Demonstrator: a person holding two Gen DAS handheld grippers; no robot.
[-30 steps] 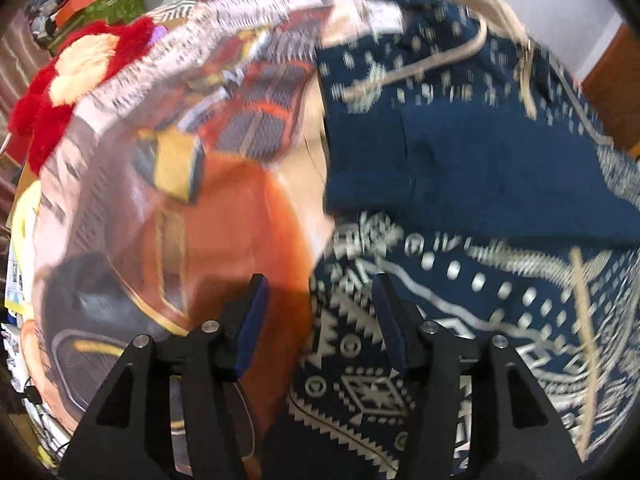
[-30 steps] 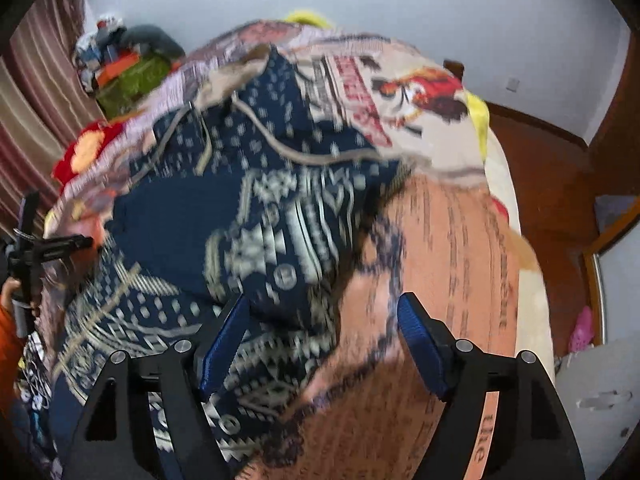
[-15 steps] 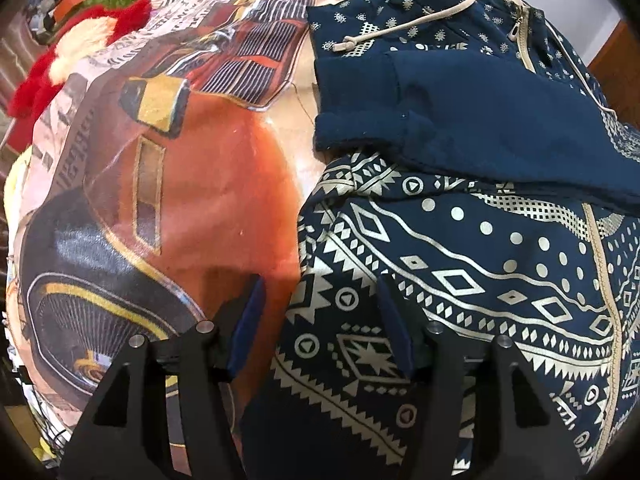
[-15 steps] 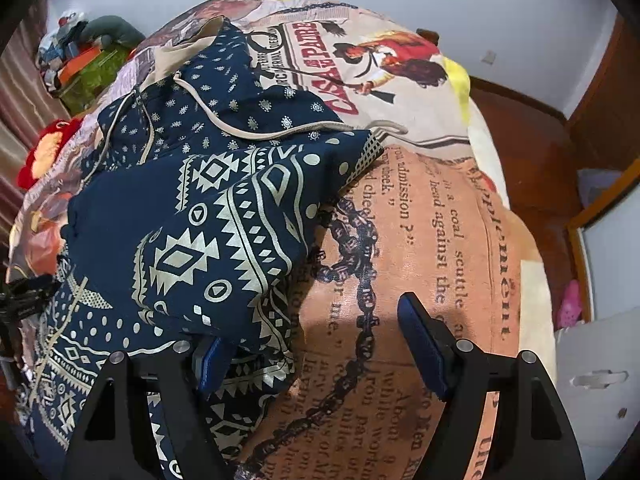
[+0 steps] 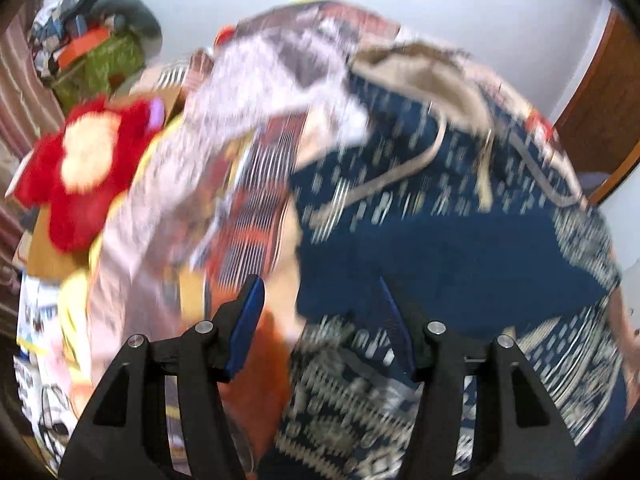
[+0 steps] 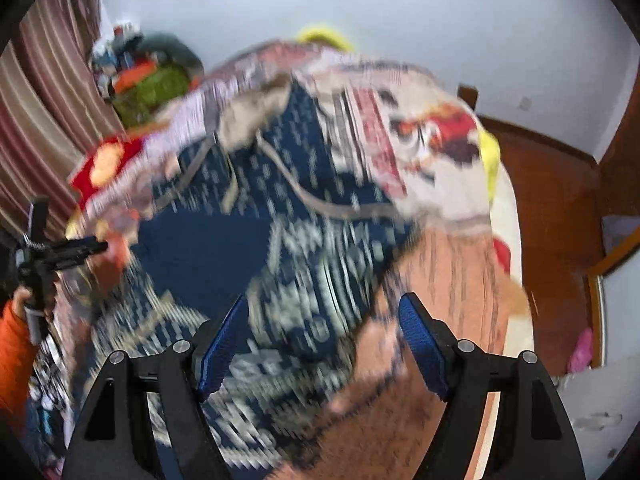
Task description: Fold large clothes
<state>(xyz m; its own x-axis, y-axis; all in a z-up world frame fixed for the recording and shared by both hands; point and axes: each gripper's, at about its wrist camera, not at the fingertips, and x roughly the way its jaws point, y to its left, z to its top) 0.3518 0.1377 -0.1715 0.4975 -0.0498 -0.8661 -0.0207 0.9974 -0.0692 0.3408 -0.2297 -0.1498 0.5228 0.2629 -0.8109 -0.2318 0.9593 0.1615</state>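
Observation:
A navy hooded garment (image 5: 452, 240) with pale geometric print and beige drawstrings lies spread on the bed, sleeves folded in over the body; it also shows in the right wrist view (image 6: 280, 248). My left gripper (image 5: 320, 320) is open and empty, held above the garment's left edge. My right gripper (image 6: 324, 332) is open and empty above the garment's right edge. The left gripper (image 6: 60, 252) and an orange-sleeved hand show at the left of the right wrist view. Both views are motion-blurred.
The bed has a printed cover (image 6: 440, 152) in orange, cream and red. A red plush toy (image 5: 84, 176) lies at the bed's left side. A pile of things (image 5: 92, 52) stands by the striped curtain (image 6: 44, 128). Wood floor (image 6: 556, 200) lies to the right.
Both grippers have lifted and pulled back from close over the garment, tilting up so the wall and the room come into view. Both stay open and empty.

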